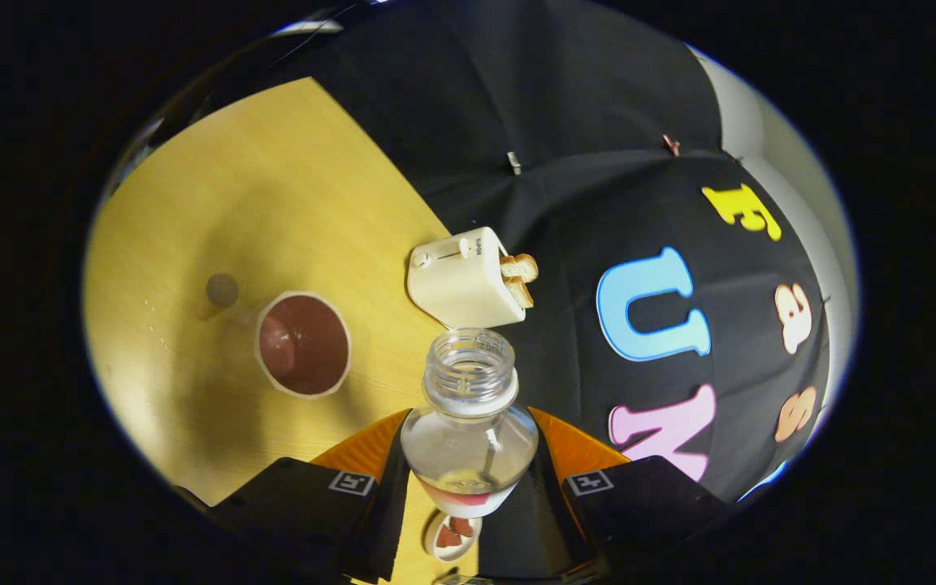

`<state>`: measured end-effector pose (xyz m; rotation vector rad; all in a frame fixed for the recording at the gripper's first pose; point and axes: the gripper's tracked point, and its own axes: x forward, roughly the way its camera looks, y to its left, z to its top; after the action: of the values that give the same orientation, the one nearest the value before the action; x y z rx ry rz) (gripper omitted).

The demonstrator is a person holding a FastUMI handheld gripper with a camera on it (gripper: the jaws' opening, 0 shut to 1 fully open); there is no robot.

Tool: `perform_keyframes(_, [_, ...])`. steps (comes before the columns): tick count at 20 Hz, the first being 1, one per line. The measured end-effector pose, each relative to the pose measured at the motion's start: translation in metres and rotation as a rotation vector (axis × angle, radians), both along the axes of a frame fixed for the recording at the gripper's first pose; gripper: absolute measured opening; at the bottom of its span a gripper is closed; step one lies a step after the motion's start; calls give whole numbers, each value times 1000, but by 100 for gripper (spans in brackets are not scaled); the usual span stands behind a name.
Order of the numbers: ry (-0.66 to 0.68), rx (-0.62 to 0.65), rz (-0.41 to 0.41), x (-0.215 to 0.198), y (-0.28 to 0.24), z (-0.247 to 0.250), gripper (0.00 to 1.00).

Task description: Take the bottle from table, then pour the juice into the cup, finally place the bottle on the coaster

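Bottle (469, 422) is clear glossy plastic with a ribbed threaded neck, pinched on both sides by the tool (469, 479). Surface (273, 187) is pale wood-grain laminate, smooth, low sheen. Cup (303, 344) looks like smooth plastic or glazed ceramic, cannot tell which; toaster (461, 279) is cream plastic, satin; booth wall is matt black cloth, creased.

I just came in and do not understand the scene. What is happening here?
A person's hand-held gripper is shut on an uncapped clear bottle, tilted over the table. The cup stands apart to one side, and a toaster with bread lies beyond the bottle. Pouring seems near or just finished.
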<state>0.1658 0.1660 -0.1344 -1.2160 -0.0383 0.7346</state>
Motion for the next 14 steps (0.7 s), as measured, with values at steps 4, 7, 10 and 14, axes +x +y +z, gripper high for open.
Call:
perform_keyframes(4, [238, 184, -103, 0, -20, 8, 70])
perform_keyframes(7, [403, 326, -188, 3, -36, 15, 70])
perform_keyframes(10, [496, 425, -252, 15, -51, 16, 70])
perform_keyframes(14, [565, 539, -328, 38, -76, 8, 71])
